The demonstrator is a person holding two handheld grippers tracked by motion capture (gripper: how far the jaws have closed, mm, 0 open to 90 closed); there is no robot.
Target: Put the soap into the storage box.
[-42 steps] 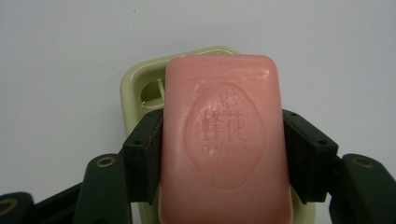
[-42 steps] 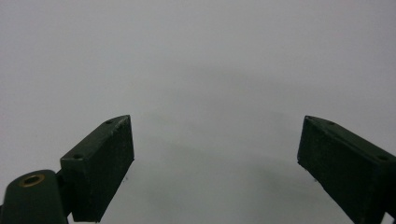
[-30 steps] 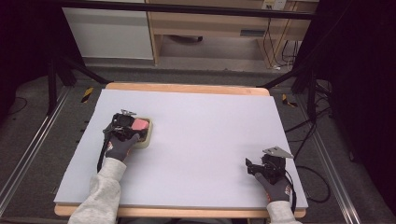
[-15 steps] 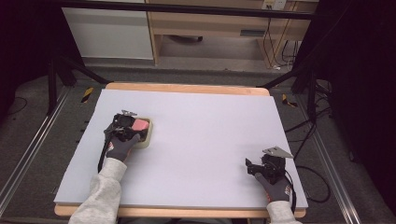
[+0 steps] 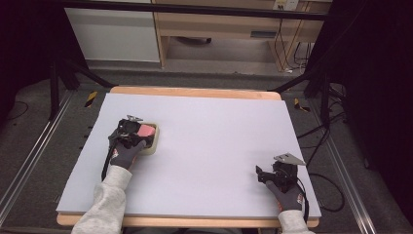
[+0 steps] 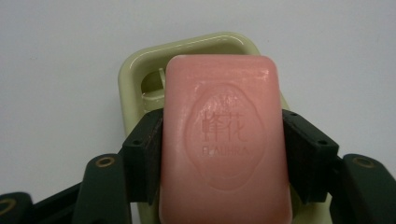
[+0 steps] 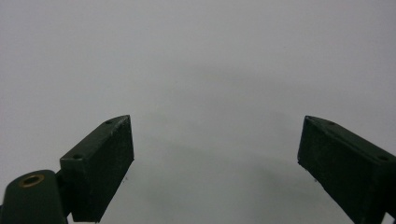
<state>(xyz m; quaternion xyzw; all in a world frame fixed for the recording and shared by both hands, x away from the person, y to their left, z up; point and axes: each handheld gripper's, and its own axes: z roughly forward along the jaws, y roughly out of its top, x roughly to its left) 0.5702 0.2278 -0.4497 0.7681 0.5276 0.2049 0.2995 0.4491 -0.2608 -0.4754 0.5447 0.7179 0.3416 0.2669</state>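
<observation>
The left hand (image 5: 122, 153) is reaching forward over the table's (image 5: 219, 146) left side, its sleeve trailing to the near edge. The left gripper (image 6: 223, 140) is pinching the soap (image 6: 224, 140) by its long sides — the bar's long axis is running along the jaws, stamped face up, over the dish (image 6: 140, 70). The right hand (image 5: 287, 195) is resting near the right front corner; the right gripper (image 7: 215, 163) is standing spread — empty above bare table.

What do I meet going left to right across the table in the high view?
Left gripper clamped on the pink soap bar, then the pale green soap dish under it, bare table, then the open right gripper.
</observation>
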